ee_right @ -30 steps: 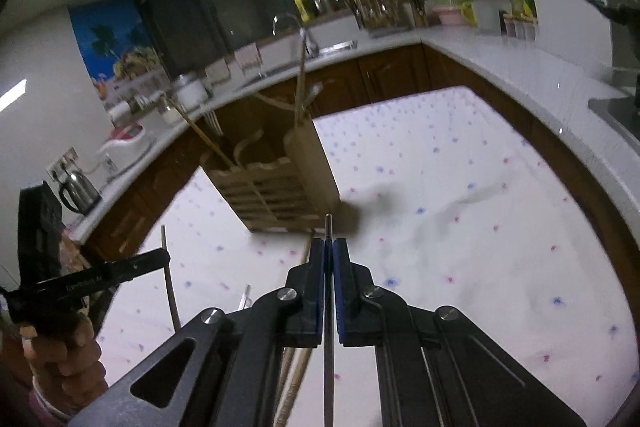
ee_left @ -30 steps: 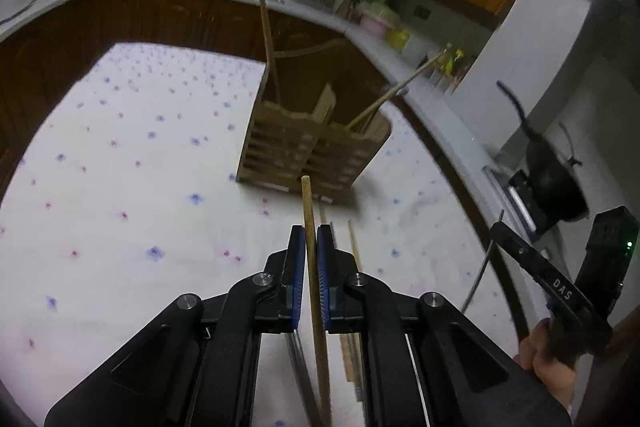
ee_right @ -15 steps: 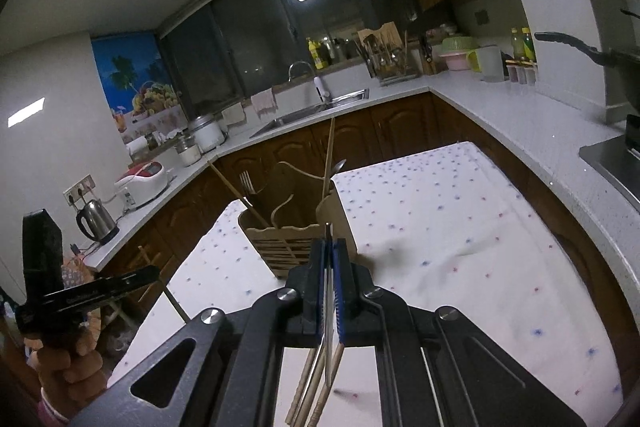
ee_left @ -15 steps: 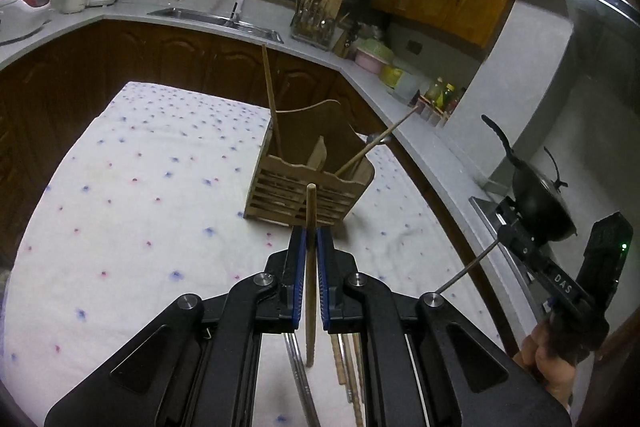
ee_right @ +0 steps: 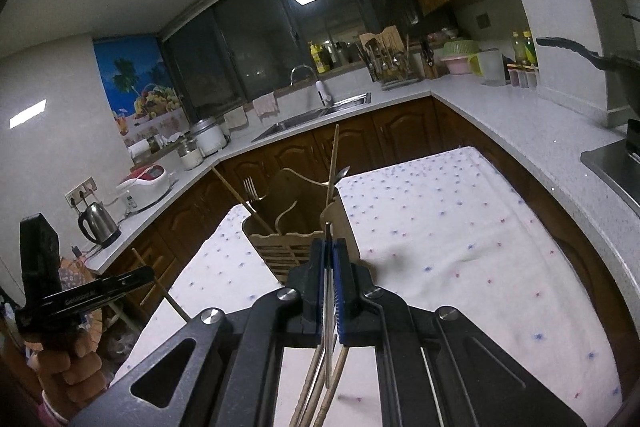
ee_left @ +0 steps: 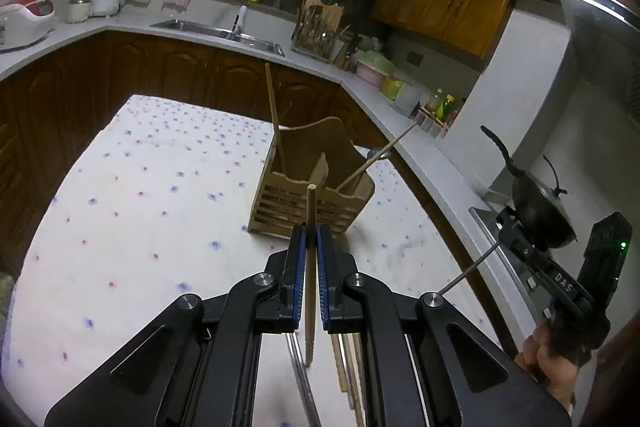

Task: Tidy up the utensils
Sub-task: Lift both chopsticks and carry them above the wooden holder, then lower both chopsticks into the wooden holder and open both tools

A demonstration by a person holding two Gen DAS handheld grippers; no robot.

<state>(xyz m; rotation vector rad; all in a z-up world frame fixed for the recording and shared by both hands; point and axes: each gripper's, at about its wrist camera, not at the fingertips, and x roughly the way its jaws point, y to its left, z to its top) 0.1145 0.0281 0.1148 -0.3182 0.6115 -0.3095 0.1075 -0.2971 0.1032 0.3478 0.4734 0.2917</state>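
Note:
My left gripper (ee_left: pixel 309 233) is shut on a wooden chopstick (ee_left: pixel 310 211) that sticks up past its blue pads, held above the table. Ahead of it stands the slatted wooden utensil holder (ee_left: pixel 308 203), with chopsticks leaning in it. My right gripper (ee_right: pixel 329 247) is shut on a thin metal stick (ee_right: pixel 328 311), and in its view the holder (ee_right: pixel 292 239) also carries a fork (ee_right: pixel 250 187) and a spoon (ee_right: pixel 342 173). Each gripper shows in the other's view, the right gripper (ee_left: pixel 510 233) at the right and the left gripper (ee_right: pixel 148 273) at the left. Several loose utensils (ee_left: pixel 346 359) lie below the jaws.
The table (ee_left: pixel 160 207) wears a white cloth with small coloured dots. A grey counter runs around it, with a sink (ee_left: pixel 224 33) at the back, a black wok (ee_left: pixel 536 203) on the stove at the right, and a kettle (ee_right: pixel 98 227) at the left. A person's hand (ee_right: pixel 68 367) grips the left tool.
Both grippers have risen from the table with their sticks still clamped. The holder now sits lower and smaller in both views, and more of the kitchen shows.

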